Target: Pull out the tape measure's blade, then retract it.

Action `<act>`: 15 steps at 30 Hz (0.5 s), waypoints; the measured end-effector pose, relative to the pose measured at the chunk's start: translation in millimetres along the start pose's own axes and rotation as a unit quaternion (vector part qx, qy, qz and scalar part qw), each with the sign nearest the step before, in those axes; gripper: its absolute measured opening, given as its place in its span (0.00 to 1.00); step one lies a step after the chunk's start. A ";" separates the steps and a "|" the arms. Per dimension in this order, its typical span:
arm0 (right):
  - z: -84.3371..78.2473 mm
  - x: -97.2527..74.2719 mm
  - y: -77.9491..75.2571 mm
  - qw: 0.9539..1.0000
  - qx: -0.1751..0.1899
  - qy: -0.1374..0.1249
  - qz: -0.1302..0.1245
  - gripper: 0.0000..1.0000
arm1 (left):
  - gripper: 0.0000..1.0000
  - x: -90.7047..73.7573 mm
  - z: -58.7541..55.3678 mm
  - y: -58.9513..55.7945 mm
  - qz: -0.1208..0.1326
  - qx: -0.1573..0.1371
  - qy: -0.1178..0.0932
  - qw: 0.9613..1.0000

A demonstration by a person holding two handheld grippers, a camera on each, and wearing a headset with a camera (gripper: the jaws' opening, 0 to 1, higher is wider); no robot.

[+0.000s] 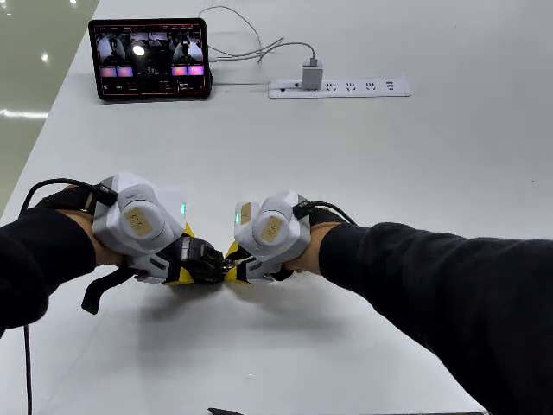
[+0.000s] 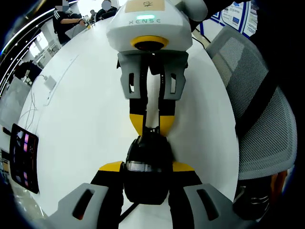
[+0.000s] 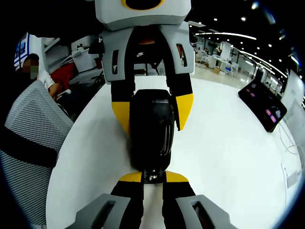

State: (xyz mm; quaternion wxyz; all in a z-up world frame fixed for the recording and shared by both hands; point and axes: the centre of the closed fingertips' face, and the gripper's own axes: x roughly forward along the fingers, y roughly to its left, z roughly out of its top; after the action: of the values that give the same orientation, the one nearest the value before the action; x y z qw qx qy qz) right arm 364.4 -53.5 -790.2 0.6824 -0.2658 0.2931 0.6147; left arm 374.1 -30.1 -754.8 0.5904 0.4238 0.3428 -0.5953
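Observation:
A black tape measure (image 1: 207,259) lies low over the white table (image 1: 363,173), between the two grippers. My left gripper (image 1: 195,264) is shut on its body (image 2: 148,167), with the yellow-tipped jaws on either side. Facing it tip to tip, my right gripper (image 1: 235,264) is shut on the blade's end hook (image 3: 153,176) at the case mouth. Almost no blade shows between hook and case (image 3: 151,133). The right gripper (image 2: 152,125) comes in from the top of the left gripper view. The left gripper (image 3: 152,112) comes in from the top of the right gripper view.
A tablet (image 1: 151,58) with a lit screen stands at the far left of the table. A white power strip (image 1: 339,87) with a charger and cables lies at the far middle. A grey mesh chair (image 2: 257,119) stands at the table's near side. People sit in the background.

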 end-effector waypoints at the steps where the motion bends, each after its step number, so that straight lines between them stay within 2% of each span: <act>1: 0.1 -0.2 -0.2 1.000 0.003 -0.002 0.001 0.10 | 0.30 0.1 -0.4 0.3 0.000 0.002 0.001 1.000; 4: 0.3 -0.9 -0.8 1.000 0.021 -0.006 0.003 0.10 | 0.30 0.0 -0.6 0.5 -0.001 0.005 0.003 1.000; 8: -0.9 -2.1 -0.5 1.000 0.010 -0.003 0.002 0.10 | 0.30 -0.7 -1.1 0.7 -0.003 0.000 0.001 1.000; 15: -1.3 -3.1 -0.6 1.000 0.025 -0.007 -0.005 0.09 | 0.30 -0.5 -1.3 1.3 -0.005 -0.004 0.001 1.000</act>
State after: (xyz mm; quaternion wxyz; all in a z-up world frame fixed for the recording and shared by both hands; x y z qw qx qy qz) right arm 364.6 -56.7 -788.9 0.6937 -0.2458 0.3027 0.6056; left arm 375.5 -28.9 -754.7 0.5890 0.4201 0.3478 -0.5963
